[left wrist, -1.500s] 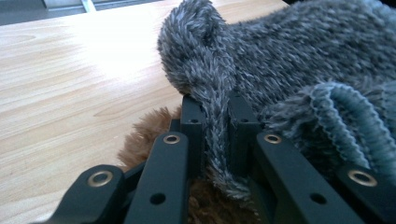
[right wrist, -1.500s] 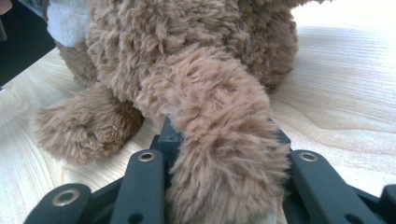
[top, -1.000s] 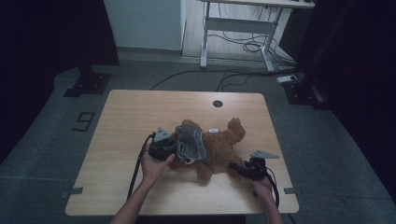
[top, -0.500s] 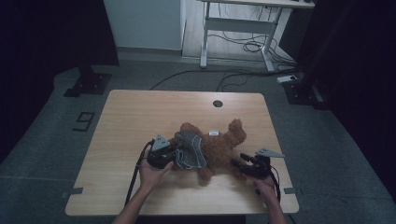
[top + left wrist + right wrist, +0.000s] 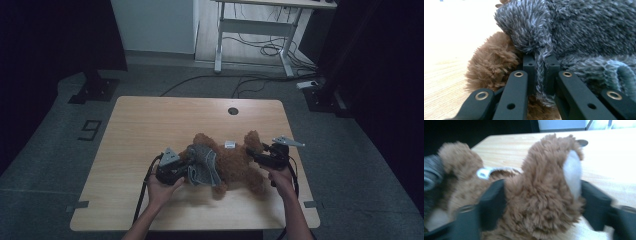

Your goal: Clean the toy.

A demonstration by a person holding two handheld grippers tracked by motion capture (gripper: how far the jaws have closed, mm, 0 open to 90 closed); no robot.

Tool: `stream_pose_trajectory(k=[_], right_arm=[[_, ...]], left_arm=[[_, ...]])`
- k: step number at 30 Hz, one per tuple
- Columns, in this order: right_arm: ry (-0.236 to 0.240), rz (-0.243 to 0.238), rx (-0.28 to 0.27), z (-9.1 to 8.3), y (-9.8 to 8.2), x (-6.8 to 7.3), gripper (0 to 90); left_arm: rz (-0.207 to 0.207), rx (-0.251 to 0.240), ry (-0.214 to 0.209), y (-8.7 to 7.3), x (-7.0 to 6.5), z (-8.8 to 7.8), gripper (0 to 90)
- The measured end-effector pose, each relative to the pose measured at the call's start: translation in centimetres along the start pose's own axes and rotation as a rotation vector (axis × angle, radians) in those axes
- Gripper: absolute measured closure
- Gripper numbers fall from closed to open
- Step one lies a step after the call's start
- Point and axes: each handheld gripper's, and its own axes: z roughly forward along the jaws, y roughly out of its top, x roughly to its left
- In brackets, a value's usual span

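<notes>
- On the worktop (image 5: 150, 120), high view: a brown teddy bear (image 5: 239, 162) lies on its back near the front middle, partly dressed in a grey knitted sweater (image 5: 202, 164) bunched over the end toward the person's left.
- Same view, left gripper (image 5: 172, 167): held low in the left hand (image 5: 159, 189), touching the sweater's edge; a cable trails from it toward the front edge of the worktop.
- Same view, right gripper (image 5: 257, 156): held in the right hand (image 5: 281, 180), with a grey three-cornered plate on top, pointing at the bear's raised leg (image 5: 253, 141). A small white tag (image 5: 229, 144) sticks out of the bear between its two upper limbs.
- Same view, surroundings: a round hole (image 5: 233, 110) in the far part of the worktop; a white desk frame (image 5: 252, 30) and loose cables on the floor behind.
- Left gripper view: the black jaws are almost fully closed, pinching a narrow fold of the grey sweater (image 5: 541, 65) between them; brown fur of the bear (image 5: 491, 60) sits just to the left, pale wood beyond.
- Right gripper view: the jaws stand fairly wide, one on each side of the brown leg (image 5: 544, 190), which has a pale sole (image 5: 573, 173). The picture is blurred; the jaws have just been closing in somewhat, and whether the pads press the fur cannot be told. The white tag (image 5: 484, 173) shows to the left.
</notes>
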Motion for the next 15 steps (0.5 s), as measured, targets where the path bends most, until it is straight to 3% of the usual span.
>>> stream_pose_trajectory(k=[2,4,9,11,15], right_arm=[[0.005,0.008,-0.012,-0.4,-1.0,0.2,56.2],[0.009,-0.021,-0.039,-1.3,-2.3,0.7,62.7],[0.044,-0.019,-0.066,-3.2,-5.0,0.7,69.0],[0.031,-0.036,-0.055,-3.3,-6.0,0.6,71.6],[0.061,-0.012,-0.039,-3.5,-7.2,-0.3,71.9]], left_arm=[[-0.008,0.002,-0.009,0.0,0.0,-0.2,82.6],[-0.016,0.007,-0.023,0.0,-0.2,-0.5,82.4],[-0.002,0.032,-0.034,0.7,-1.2,-1.0,81.6],[0.001,0.045,-0.041,0.9,-1.4,-1.1,81.3],[-0.005,0.054,-0.044,1.1,-1.4,-1.0,80.8]])
